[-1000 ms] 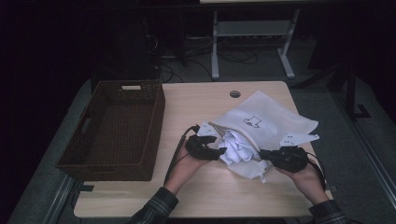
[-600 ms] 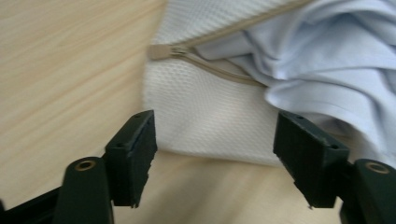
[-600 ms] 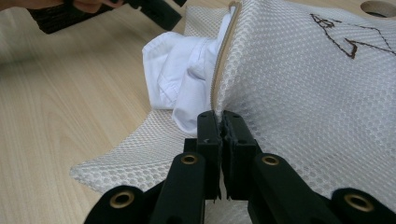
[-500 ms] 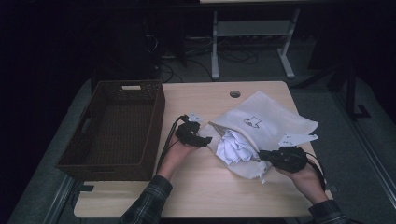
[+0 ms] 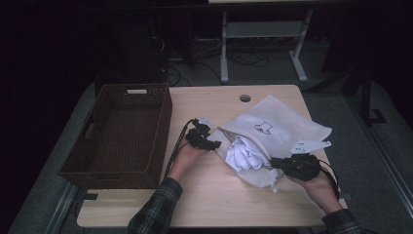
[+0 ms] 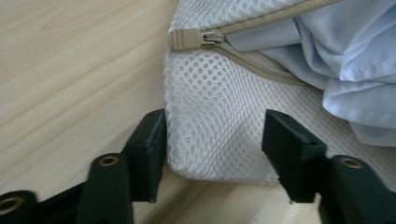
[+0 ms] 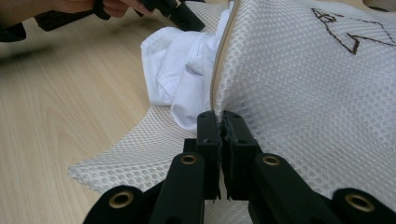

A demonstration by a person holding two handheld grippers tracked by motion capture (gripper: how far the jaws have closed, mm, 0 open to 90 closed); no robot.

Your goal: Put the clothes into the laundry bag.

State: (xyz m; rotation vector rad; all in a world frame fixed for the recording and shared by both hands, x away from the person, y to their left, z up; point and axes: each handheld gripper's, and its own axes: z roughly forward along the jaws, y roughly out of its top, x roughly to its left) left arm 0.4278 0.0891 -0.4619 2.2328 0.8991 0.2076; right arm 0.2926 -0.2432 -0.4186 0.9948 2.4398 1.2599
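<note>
Dim room surrounding a pale wooden desk (image 5: 204,204). Left tool (image 6: 212,140) is standing half open, its jaws having just been closing, straddling a corner of the mesh bag (image 6: 210,116); one jaw is brushing the mesh, the other standing clear. Right tool (image 7: 219,126) is clamping tight on the bag's zipper edge. Ahead of both tools, the white bag is lying open, white cloth (image 7: 180,70) spilling out. A dark outline drawing is showing on it; no writing is readable. Beyond the left tool, a basket (image 5: 160,126) is sitting.
</note>
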